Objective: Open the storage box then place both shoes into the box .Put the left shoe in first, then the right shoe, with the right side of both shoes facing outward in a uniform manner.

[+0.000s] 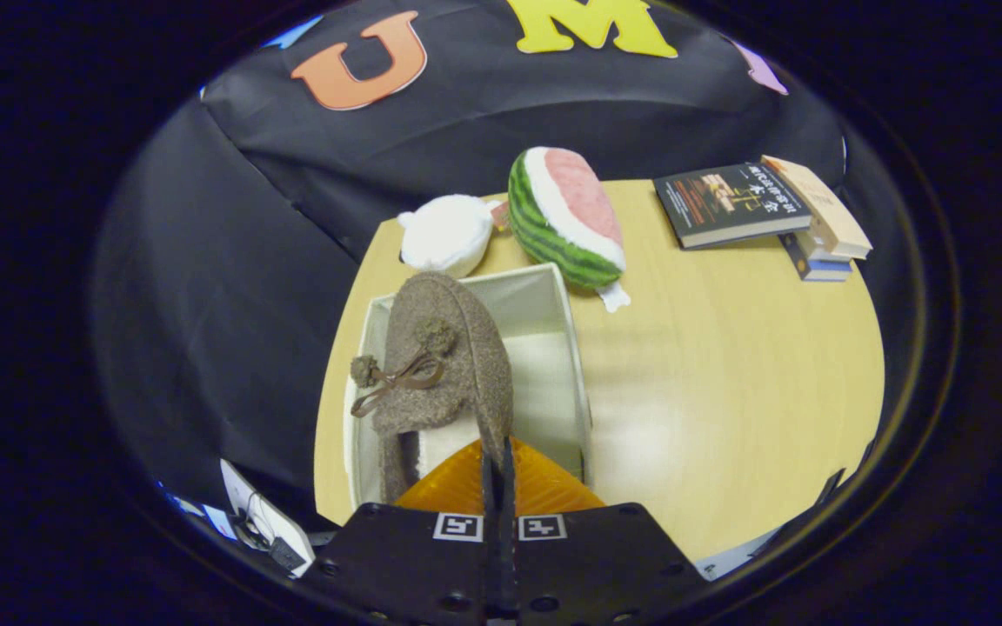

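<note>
The tongs (497,474) are clamped on the heel rim of the brown felt slipper with pom-pom laces (440,365), which hangs directly ahead, long axis pointing away, over the left half of the open white fabric storage box (572,348).

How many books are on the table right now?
3, maybe more hidden underneath. A dark-covered book lies at the table's far corner, beyond the watermelon plush; a tan book leans beside it atop a blue book. The gripper pinches the brown slipper.

Soft overhead light glares on the table (710,382); fisheye bends edges.
</note>
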`<state>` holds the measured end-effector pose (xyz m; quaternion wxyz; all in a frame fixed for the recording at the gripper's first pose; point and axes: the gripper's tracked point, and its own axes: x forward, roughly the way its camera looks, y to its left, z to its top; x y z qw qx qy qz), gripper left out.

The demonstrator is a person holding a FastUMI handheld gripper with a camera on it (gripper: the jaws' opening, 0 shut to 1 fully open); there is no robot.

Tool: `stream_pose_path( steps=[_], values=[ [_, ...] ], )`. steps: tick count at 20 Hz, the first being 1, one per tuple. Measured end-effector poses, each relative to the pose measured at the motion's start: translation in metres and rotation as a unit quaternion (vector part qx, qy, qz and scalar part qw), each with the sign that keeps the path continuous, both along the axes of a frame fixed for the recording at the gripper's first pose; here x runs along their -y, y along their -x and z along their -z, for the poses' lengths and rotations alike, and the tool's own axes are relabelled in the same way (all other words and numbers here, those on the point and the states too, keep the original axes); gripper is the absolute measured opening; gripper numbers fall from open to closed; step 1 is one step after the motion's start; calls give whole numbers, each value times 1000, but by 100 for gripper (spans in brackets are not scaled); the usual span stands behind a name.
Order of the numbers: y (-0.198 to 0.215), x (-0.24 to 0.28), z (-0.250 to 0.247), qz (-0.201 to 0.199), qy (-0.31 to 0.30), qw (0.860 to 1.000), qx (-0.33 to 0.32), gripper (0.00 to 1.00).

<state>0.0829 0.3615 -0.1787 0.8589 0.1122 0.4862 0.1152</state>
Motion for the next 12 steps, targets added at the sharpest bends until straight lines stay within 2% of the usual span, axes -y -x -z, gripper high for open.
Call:
stream_pose_path(
  steps=[10, 12],
  values=[
    [-14, 13, 57, 84, 88, 992, -29, 0],
    [-17, 10, 66, 84, 99, 991, -36, 0]
  ],
)
